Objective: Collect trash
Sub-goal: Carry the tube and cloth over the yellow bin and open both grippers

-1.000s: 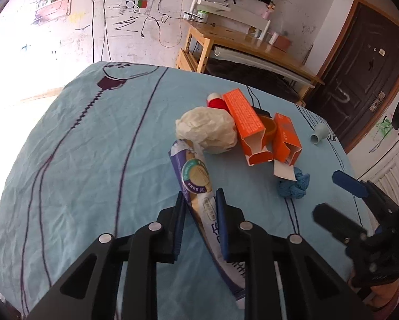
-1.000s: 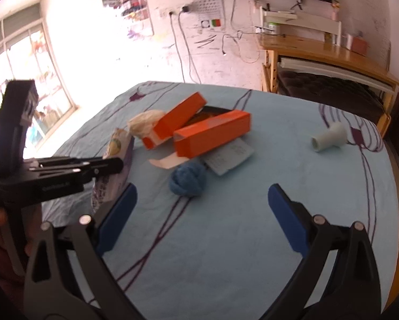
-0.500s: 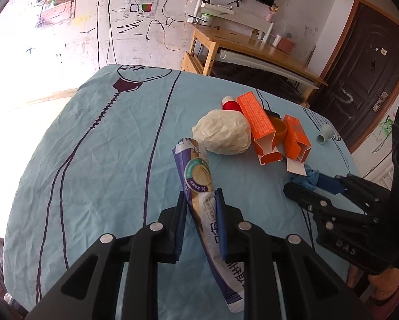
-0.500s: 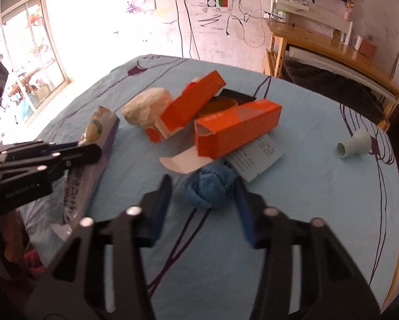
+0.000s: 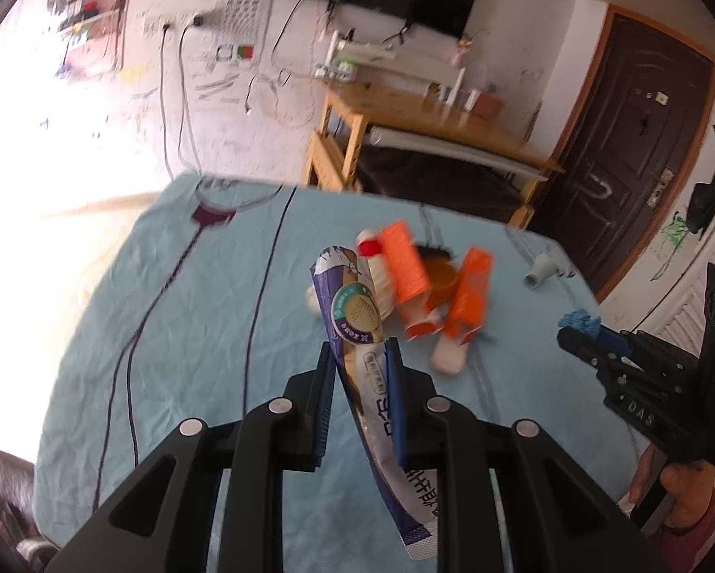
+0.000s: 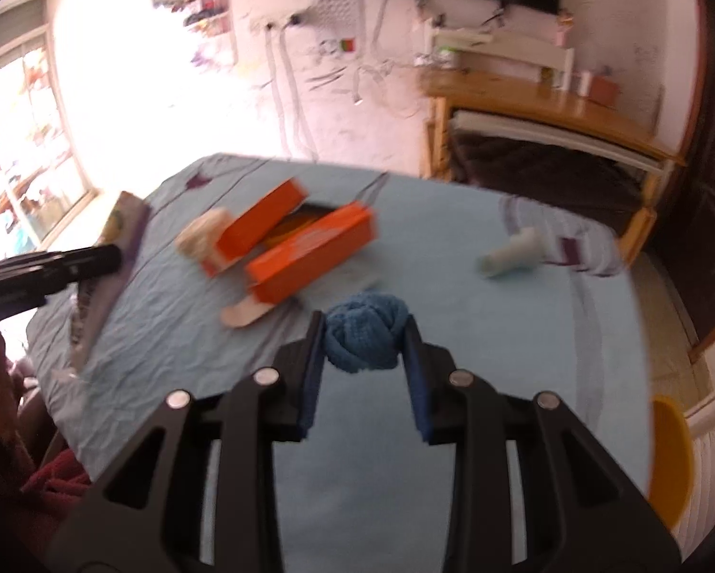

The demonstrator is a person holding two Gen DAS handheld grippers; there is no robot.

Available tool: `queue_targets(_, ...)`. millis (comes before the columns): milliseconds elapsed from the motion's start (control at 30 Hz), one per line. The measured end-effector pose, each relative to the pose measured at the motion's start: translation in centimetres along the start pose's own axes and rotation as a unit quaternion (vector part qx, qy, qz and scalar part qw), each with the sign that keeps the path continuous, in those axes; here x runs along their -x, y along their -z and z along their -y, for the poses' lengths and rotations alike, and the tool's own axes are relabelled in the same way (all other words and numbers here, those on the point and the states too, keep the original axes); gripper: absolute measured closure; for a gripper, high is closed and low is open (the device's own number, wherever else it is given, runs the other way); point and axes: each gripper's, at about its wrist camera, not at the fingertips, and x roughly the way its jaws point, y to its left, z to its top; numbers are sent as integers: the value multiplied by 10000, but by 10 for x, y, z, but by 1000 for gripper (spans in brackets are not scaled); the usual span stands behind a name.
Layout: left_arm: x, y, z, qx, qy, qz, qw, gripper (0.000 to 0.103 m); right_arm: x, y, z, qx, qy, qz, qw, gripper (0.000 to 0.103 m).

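Observation:
My left gripper [image 5: 360, 349] is shut on a long purple and white snack wrapper [image 5: 357, 315], lifted off the blue tablecloth [image 5: 190, 324]. My right gripper [image 6: 363, 332] is shut on a crumpled blue ball of cloth [image 6: 364, 334], raised above the table; in the left wrist view that right gripper [image 5: 578, 330] shows at the right with the blue ball [image 5: 578, 321] at its tip. Behind lie two orange cartons [image 6: 309, 250], a crumpled white paper ball [image 6: 199, 238] and a red-capped white bottle [image 5: 369, 249]. The wrapper [image 6: 118, 243] hangs at the left in the right wrist view.
A pale paper cup [image 6: 512, 253] lies on its side at the table's far right. A white flap of card [image 6: 242, 313] lies in front of the cartons. A wooden desk [image 5: 433, 129] and a dark door [image 5: 634, 153] stand beyond. A yellow stool [image 6: 670, 458] sits lower right.
My right gripper closed on the blue ball and lifted it off the cloth. My left gripper rose with the wrapper, which now hangs clear of the table.

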Motion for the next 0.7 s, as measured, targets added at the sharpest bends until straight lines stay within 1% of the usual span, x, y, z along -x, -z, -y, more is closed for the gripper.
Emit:
queue_targets(133, 15, -12, 25, -273, 89, 196, 9994, 87, 19, -2, 32, -269, 237, 209, 9991, 73)
queue_targets(267, 25, -21, 64, -661, 298, 342, 9968, 87, 39, -1, 69, -573, 556, 416, 9959, 73)
queue_targets(400, 25, -25, 104, -1002, 493, 382, 9930, 87, 55, 7, 105, -918, 837, 553, 9907, 73)
queue_targets(600, 13, -23, 166, -1429, 888, 213, 9855, 87, 82, 28, 159, -1372, 1313, 691, 9794, 73)
queue_targets(700, 6, -20, 196, -1651, 1036, 104, 9808, 87, 92, 40, 183, -1591, 1456, 718, 9738, 73)
